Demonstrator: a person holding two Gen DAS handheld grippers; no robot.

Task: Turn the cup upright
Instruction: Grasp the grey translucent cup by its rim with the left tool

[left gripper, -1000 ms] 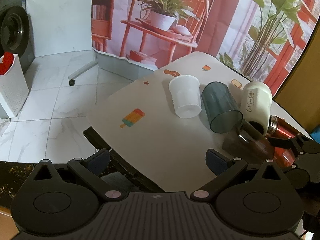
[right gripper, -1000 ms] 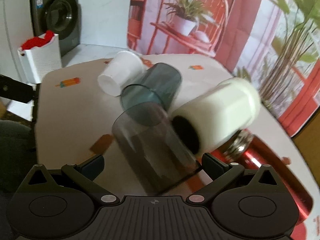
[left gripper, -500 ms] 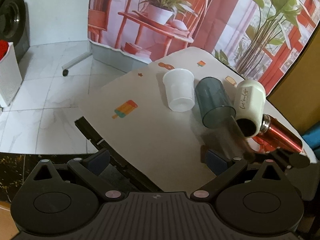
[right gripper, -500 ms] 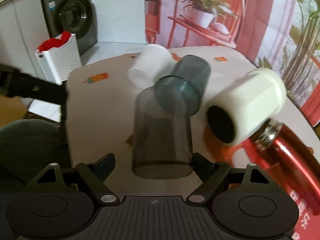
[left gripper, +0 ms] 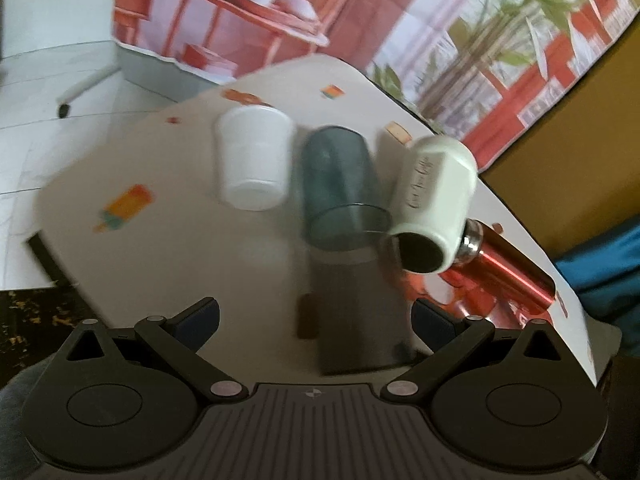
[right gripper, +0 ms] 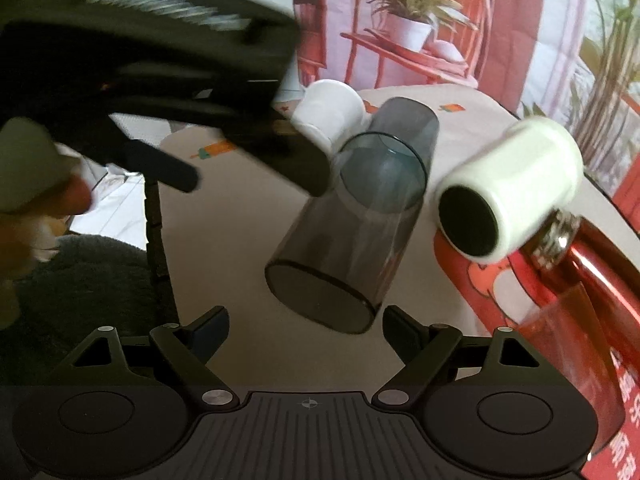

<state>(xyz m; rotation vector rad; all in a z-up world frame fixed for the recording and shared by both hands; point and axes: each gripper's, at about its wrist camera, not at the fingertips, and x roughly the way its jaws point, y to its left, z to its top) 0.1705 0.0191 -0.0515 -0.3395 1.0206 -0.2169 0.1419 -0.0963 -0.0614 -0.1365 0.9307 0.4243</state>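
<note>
Both fingers of the right gripper (right gripper: 306,328) stand wide apart, and the base of the smoky clear cup (right gripper: 344,248) hangs just above the gap between them. No pad is seen touching the cup, so whether it is gripped cannot be told. It is tilted, base toward the camera, mouth toward the far right.

From the left wrist, the left gripper (left gripper: 316,316) is spread just as wide. The same smoky cup (left gripper: 356,312) shows between its fingertips as a blurred dark upright shape, close to the right-hand fingertip (left gripper: 434,318); contact cannot be made out.

Farther back on the white table (left gripper: 168,240) a row of things lies on its side: a white plastic cup (left gripper: 254,160) at the left, a blue-grey tumbler (left gripper: 340,184) in the middle, and a cream bottle cap (left gripper: 434,196) at the right, open end toward the camera. Just beside the cap lies a red metal bottle (left gripper: 508,270).

In the right wrist view the left gripper's body fills the upper left, with a hand (right gripper: 36,184) on its handle.
</note>
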